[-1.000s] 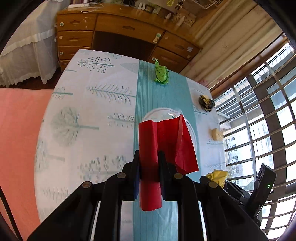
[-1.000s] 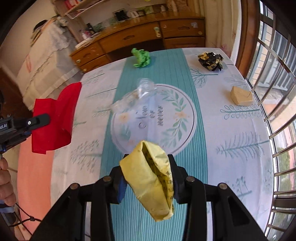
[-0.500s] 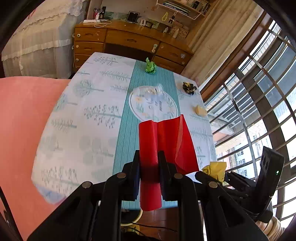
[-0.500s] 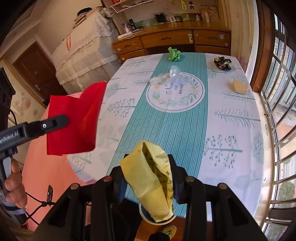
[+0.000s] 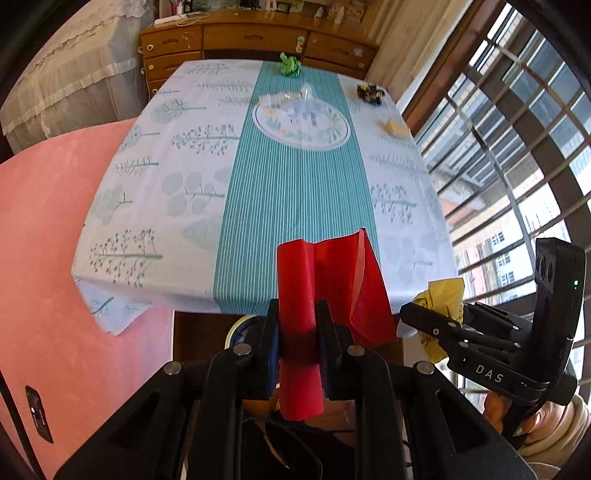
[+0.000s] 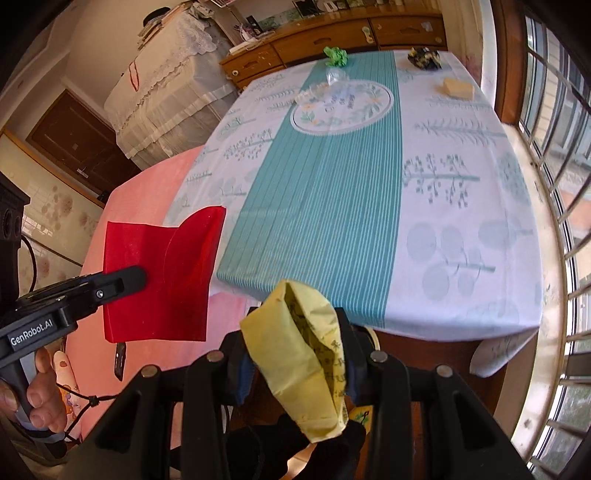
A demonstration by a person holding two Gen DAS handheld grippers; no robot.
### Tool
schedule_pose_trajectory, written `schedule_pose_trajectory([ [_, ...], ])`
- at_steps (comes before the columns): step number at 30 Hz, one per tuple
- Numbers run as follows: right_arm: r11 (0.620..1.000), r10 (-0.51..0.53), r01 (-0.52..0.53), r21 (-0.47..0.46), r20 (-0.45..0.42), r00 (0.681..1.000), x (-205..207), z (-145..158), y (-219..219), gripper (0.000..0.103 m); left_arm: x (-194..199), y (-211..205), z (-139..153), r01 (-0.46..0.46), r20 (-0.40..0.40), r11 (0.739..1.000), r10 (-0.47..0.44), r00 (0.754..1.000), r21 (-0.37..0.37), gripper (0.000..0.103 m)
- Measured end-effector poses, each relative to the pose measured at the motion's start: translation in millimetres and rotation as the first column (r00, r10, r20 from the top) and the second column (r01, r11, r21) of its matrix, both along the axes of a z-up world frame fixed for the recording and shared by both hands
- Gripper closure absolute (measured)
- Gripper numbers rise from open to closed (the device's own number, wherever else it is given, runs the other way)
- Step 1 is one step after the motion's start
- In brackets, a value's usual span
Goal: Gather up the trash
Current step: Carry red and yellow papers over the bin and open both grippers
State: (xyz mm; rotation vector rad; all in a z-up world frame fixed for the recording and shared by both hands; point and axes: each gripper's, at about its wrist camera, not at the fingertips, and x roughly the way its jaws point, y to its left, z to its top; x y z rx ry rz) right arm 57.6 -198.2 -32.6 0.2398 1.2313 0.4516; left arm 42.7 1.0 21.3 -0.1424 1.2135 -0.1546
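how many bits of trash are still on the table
4: crumpled green paper at the far edge, clear plastic wrapper on the round motif, black-and-yellow crumpled wrapper far right, tan block nearer.

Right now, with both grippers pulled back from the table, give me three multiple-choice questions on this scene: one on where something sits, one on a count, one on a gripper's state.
1. Where does the green crumpled paper lie?
A. on the teal stripe at the table's far end
B. on the pink cover
C. inside the round print

2. How many pieces of trash remain on the tablecloth?
A. two
B. four
C. six

3. What is the left gripper doing?
A. hanging open with nothing in it
B. shut on the red paper
C. shut on a clear bottle

Answers:
1 A: it sits on the stripe near the wooden dresser.
2 B: green paper, clear plastic wrapper, black crumpled wrapper, tan block.
3 B: red paper is pinched between its fingers, while the right gripper holds the yellow paper.
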Motion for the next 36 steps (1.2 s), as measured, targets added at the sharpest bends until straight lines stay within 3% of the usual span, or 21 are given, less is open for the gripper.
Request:
schedule_pose_trajectory([
  [5,0.999,-0.012,0.01,-0.031,-0.057,0.998,-23,-32,14,0.065,-17,-2,-28,0.048,-0.05,0.999,-0.046,0.998,0.025,0.088],
  [10,0.995,-0.069,0.06,-0.078,-0.119,0.991,-43,-88,32,0.065,-35,2,-78,0.088,-0.113,0.996,-0.085,0.99,0.023,0.088],
  [15,0.983,-0.162,0.141,-0.113,-0.198,0.967,-56,-162,44,0.065,-50,9,-150,0.109,-0.162,0.994,-0.104,0.981,0.023,0.088],
  [24,0.958,-0.278,0.248,-0.142,-0.254,0.927,-58,-300,53,0.065,-53,7,-302,0.126,-0.201,0.991,-0.114,0.973,0.048,0.086],
  [29,0.943,-0.33,0.306,-0.128,-0.289,0.899,-55,-369,55,0.061,-47,5,-368,0.123,-0.207,0.991,-0.109,0.972,0.056,0.084],
  [31,0.941,-0.339,0.316,-0.126,-0.307,0.889,-53,-390,55,0.06,-44,6,-385,0.122,-0.196,0.99,-0.106,0.975,0.07,0.077],
  [34,0.933,-0.359,0.34,-0.116,-0.339,0.87,-49,-416,52,0.053,-39,12,-403,0.113,-0.183,0.991,-0.099,0.978,0.069,0.05],
  [35,0.931,-0.365,0.345,-0.119,-0.339,0.867,-49,-421,51,0.047,-39,14,-409,0.111,-0.181,0.991,-0.097,0.979,0.069,0.036],
  [36,0.93,-0.366,0.346,-0.121,-0.336,0.868,-49,-424,52,0.04,-37,13,-415,0.112,-0.18,0.991,-0.098,0.979,0.073,0.031],
])
